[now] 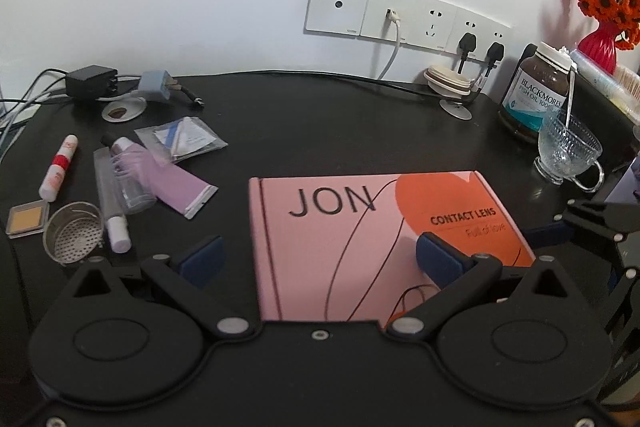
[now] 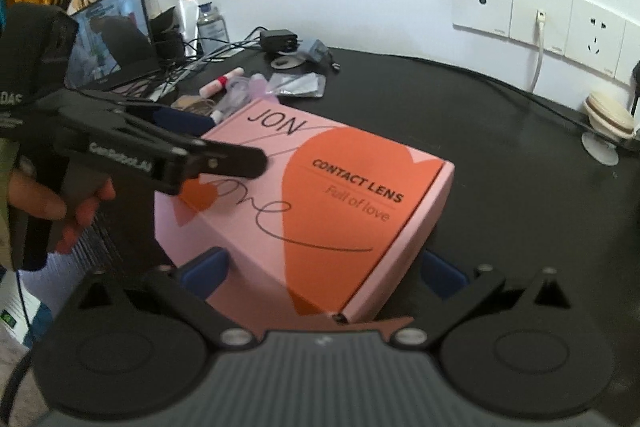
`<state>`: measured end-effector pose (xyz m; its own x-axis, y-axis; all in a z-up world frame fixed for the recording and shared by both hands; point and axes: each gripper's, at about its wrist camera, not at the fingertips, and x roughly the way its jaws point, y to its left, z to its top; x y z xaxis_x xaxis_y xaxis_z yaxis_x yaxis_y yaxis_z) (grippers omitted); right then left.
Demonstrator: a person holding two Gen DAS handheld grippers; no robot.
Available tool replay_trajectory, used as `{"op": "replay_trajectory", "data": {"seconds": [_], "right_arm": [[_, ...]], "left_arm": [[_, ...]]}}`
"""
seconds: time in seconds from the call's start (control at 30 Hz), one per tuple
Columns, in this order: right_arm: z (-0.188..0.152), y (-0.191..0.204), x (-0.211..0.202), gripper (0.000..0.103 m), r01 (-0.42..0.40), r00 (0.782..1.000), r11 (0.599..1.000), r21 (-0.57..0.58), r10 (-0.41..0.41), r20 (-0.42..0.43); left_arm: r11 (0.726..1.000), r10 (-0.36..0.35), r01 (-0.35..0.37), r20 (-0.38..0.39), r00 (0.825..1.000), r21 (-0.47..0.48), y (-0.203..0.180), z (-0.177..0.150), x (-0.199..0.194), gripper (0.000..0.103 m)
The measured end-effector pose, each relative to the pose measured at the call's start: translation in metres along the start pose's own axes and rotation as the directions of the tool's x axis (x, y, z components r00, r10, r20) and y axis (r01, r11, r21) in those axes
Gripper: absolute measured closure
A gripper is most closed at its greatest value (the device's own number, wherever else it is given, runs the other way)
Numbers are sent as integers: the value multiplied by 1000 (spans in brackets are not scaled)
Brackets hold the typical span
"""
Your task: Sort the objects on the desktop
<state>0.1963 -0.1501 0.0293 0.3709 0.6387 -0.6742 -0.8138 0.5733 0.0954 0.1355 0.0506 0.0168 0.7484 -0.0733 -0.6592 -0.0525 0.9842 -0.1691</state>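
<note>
Blue-padded fingers (image 1: 200, 259) of the left gripper (image 1: 316, 255) and right gripper (image 2: 324, 269) stand wide apart, holding nothing, over the near edge of a closed pink and orange cardboard box (image 1: 360, 231) lying mid black desk (image 1: 320, 123). Sorting seems barely begun: cosmetics like the lilac squeeze tube (image 1: 176, 183) lie scattered far left, so the box probably needs opening first

You see a matt cardboard box (image 1: 360, 227) on a smooth black tabletop (image 1: 320, 115); right edge: cut-glass cup (image 1: 568, 147), metal spoon (image 1: 570, 91).
</note>
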Motion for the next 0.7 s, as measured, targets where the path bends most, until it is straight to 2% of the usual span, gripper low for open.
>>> {"op": "replay_trajectory", "data": {"seconds": [0.37,0.53,0.7], "right_arm": [[-1,-11,0,1,0,1000,999,47,0,9],[0,-16,-1,1,15,1000,998,54,-16,13],[2,-22,0,1,42,999,997,71,-44,16]], "left_arm": [[999,-11,11,-9,1000,-38,-10,8,15,0],[1000,-20,20,21,1000,-4,-7,13,5,0],[996,-84,80,97,992,45,2,10,-26,0]]}}
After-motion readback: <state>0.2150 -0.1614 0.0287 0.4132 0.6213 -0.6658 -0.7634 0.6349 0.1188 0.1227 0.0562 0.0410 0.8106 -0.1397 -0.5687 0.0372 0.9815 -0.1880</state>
